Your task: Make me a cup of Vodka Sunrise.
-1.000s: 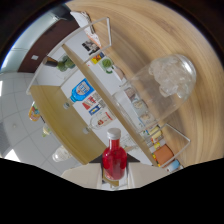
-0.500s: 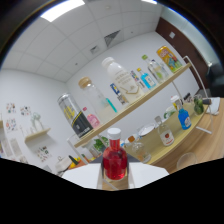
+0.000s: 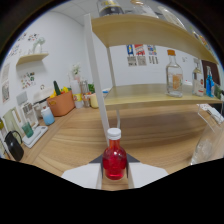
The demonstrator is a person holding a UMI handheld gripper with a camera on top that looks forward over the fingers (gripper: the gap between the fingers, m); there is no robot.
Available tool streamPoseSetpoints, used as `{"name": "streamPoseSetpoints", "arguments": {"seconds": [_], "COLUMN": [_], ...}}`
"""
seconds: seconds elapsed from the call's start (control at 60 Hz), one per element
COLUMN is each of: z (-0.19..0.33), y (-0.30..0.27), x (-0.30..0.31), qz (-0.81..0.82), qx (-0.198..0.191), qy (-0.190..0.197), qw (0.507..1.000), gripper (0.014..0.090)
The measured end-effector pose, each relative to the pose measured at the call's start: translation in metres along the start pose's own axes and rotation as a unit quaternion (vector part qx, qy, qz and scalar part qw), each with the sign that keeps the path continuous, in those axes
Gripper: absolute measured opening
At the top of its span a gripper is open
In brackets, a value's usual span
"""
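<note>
A small round bottle of red liquid (image 3: pixel 114 159) with a white cap stands upright between my gripper's (image 3: pixel 114 170) two fingers. Both fingers (image 3: pixel 99 171) press on its sides, so the gripper is shut on it. The bottle is held above a wooden counter (image 3: pixel 150 135). A clear glass (image 3: pixel 206 145) shows to the right of the fingers, partly cut off.
A white post (image 3: pixel 96 75) rises just beyond the bottle and carries a wooden shelf (image 3: pixel 150 92). On that shelf stand a clear corked bottle (image 3: pixel 173 75) and a blue bottle (image 3: pixel 208 82). To the left are an orange pot (image 3: pixel 61 103), a pale blue cup (image 3: pixel 47 116) and a black bag (image 3: pixel 14 145).
The view has swung from a tilted look at ceiling and shelves to a level look along the counter. The red bottle has stayed between the fingers throughout.
</note>
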Motion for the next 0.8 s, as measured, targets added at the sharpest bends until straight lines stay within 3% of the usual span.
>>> {"name": "streamPoseSetpoints", "arguments": {"seconds": [0.35, 0.617, 0.8], "z": [0.014, 0.005, -0.003], "y": [0.046, 0.050, 0.061], "x": [-0.004, -0.003, 0.000], "qz": [-0.045, -0.055, -0.067], "qx": [-0.081, -0.082, -0.102], "qy": [0.011, 0.003, -0.004], "qw": [0.996, 0.995, 0.992], "gripper": [0.0345, 0.0357, 0.0369]}}
